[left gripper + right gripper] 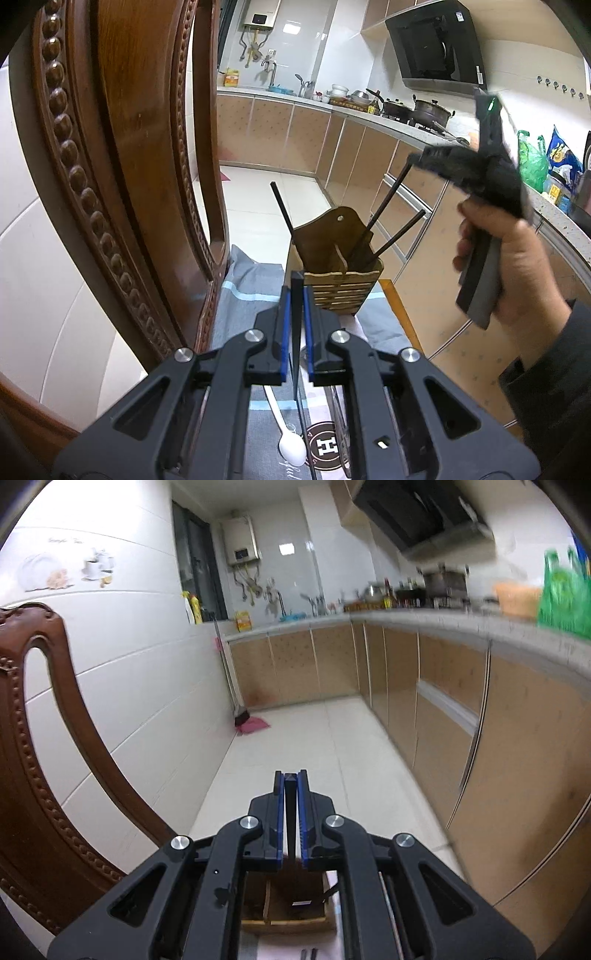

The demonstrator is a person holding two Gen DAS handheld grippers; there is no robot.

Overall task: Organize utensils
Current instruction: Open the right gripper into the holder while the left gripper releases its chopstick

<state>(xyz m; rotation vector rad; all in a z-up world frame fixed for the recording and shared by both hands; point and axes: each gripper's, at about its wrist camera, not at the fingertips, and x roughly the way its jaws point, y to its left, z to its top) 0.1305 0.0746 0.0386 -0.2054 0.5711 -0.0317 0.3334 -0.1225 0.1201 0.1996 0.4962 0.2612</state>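
Left-wrist view first, from its left edge: a carved wooden chair back fills that side and stands close against the cloth-covered table, so there is little room on that flank. On the cloth below the gripper lie a white plastic spoon and some dark chopsticks, partly hidden under the tool. The left gripper sits in the middle with its blue pads drawn together on a dark chopstick, which stands upright between them. Just beyond its tips stands the wooden utensil holder, near the table's far edge; three dark chopsticks lean out of it, one to the left and two to the right. The holder has a divider down the middle (which compartment each stick sits in is hard to tell). Past the holder the tiled floor lies open up to the cabinets. At the right, a hand grips the handle of the right gripper, blurred, raised above and to the right of the holder, apart from it.

Right-wrist view: the chair back again takes the left edge. The right gripper's pads are closed, with only a narrow dark gap between them and nothing visibly held. Beneath it the holder shows open-topped. To the right runs the cabinet front, blurred, with open floor between.
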